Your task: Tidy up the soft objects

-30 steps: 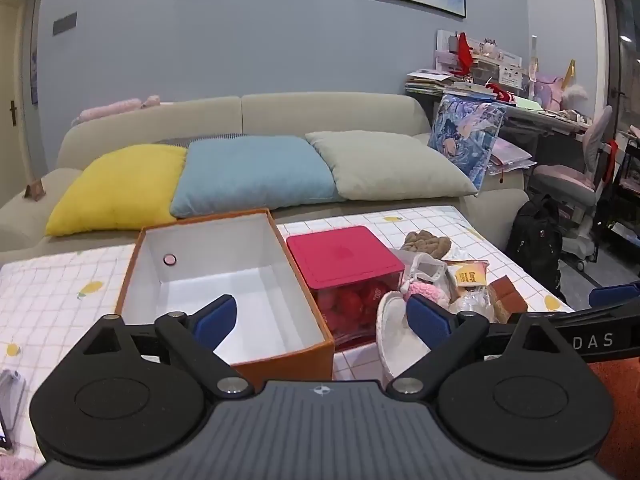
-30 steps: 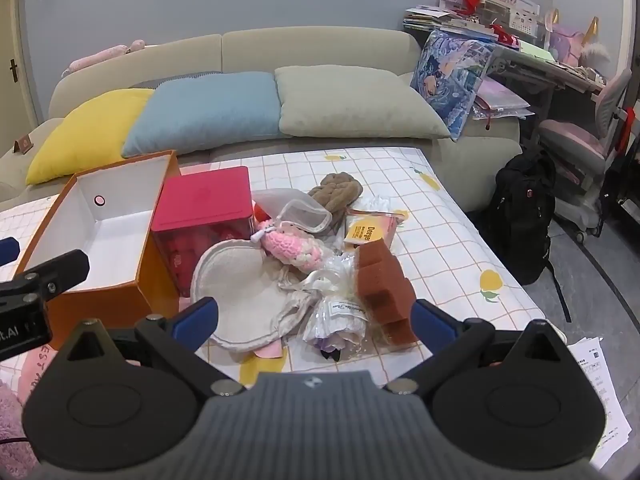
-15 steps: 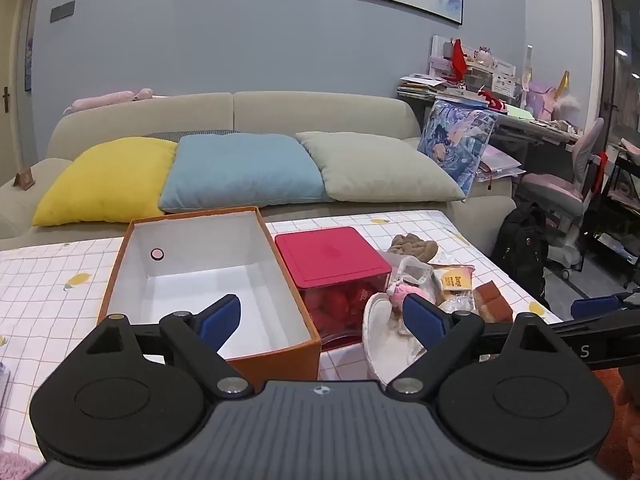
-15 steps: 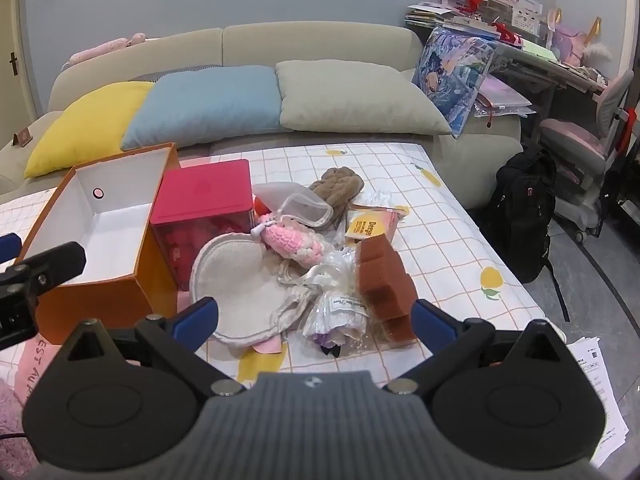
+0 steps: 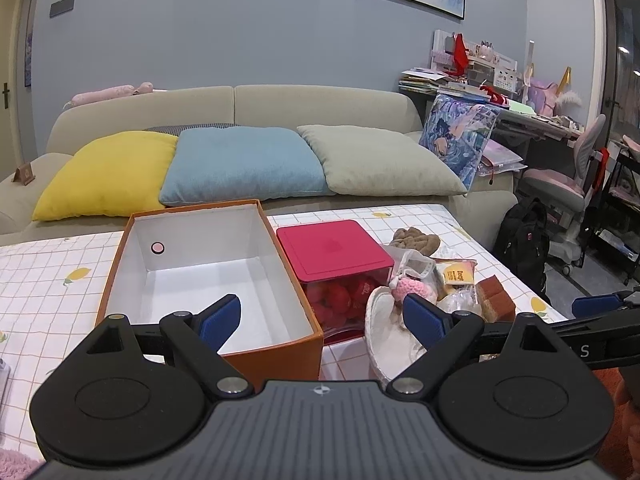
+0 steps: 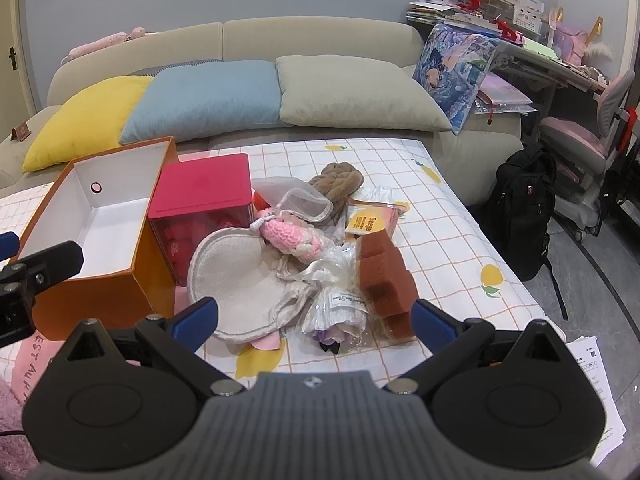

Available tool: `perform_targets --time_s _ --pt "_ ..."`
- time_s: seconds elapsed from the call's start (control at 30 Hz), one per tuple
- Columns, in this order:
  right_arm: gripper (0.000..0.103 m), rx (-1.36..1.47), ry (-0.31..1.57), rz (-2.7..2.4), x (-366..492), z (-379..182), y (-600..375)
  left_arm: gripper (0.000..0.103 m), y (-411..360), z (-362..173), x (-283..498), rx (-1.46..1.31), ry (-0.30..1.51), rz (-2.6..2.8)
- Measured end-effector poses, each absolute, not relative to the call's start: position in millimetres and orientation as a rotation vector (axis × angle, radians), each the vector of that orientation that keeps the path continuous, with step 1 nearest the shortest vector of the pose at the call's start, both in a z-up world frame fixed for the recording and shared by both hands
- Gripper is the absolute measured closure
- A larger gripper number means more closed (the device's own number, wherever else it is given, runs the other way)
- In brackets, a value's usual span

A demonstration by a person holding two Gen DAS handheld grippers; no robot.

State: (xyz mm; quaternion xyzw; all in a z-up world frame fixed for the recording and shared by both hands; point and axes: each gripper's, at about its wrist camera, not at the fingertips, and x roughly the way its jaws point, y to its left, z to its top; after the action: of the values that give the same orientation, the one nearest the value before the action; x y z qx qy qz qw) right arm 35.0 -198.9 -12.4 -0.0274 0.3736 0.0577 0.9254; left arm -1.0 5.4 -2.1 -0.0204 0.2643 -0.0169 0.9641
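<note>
An empty orange box (image 5: 208, 276) (image 6: 100, 240) with a white inside stands on the checked tablecloth. Right of it sits a red-lidded clear tub (image 5: 334, 252) (image 6: 204, 200). A heap of soft items lies beside the tub: a cream round pad (image 6: 236, 280), a pink crochet toy (image 6: 290, 236), a brown plush (image 6: 338, 180), brown sponge blocks (image 6: 384, 276) and a bagged cloth (image 6: 340, 308). My left gripper (image 5: 320, 320) is open, held before the box and tub. My right gripper (image 6: 314, 322) is open, near the heap's front, holding nothing.
A sofa (image 5: 240, 108) with yellow, blue and grey cushions runs behind the table. A black backpack (image 6: 520, 200), a pink chair (image 6: 580, 140) and a cluttered desk stand at the right. Pink fabric (image 6: 24, 360) lies at the near left; papers (image 6: 596, 380) lie on the floor.
The left gripper has drawn back and risen a little, so box and tub sit lower and smaller in its view. The right gripper has eased slightly toward the heap. Both stay open.
</note>
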Motion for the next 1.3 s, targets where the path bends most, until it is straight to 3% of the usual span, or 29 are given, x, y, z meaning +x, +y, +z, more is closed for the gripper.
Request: perform_targets --time_s 1.3 --pt "0.003 -0.061 0.802 0.104 38.9 -18.8 -198.1 0.0 10.7 -7.8 0.7 -0.037 0.548 -0.023"
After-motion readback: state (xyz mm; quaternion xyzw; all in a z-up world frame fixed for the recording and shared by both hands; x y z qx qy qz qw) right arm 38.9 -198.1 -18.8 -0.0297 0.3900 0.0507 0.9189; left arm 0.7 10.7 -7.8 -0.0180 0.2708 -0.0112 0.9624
